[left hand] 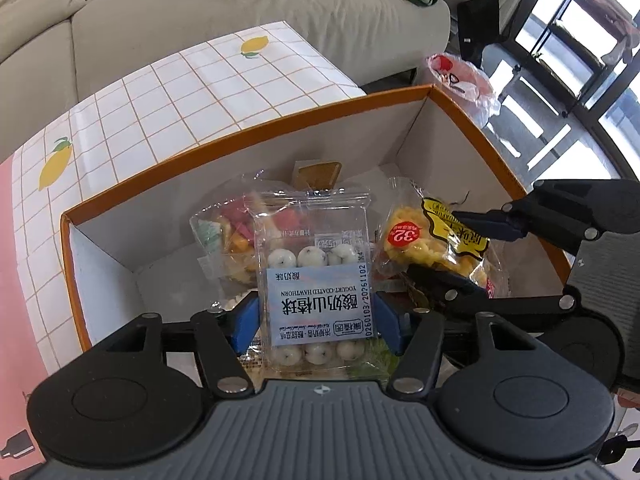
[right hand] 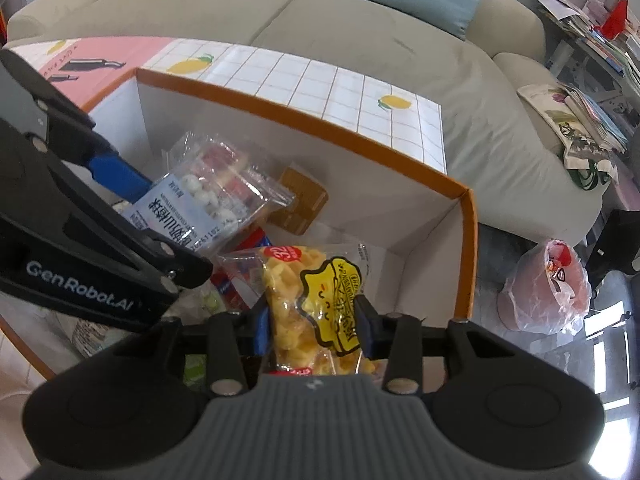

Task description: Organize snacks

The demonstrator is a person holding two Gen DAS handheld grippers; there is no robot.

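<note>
Both grippers were angled down over the orange-rimmed box [left hand: 248,138] (white inside) sitting on a lemon-print tablecloth [left hand: 168,92]; the left gripper [left hand: 316,316] had its blue pads pinched on the sides of a clear hawthorn packet [left hand: 316,280], label reading "YOGURT-COATED HAWTHORN" plus a date code 20260103/20261102; the right gripper [right hand: 314,326] was squeezed onto a yellow snack bag [right hand: 308,304] with a red "32" sticker, held over the box's near right corner; "GenRobot.AI" was printed on the left gripper's body; a mixed candy bag [left hand: 224,236] and a small brown packet [right hand: 298,200] lay on the box floor.
</note>
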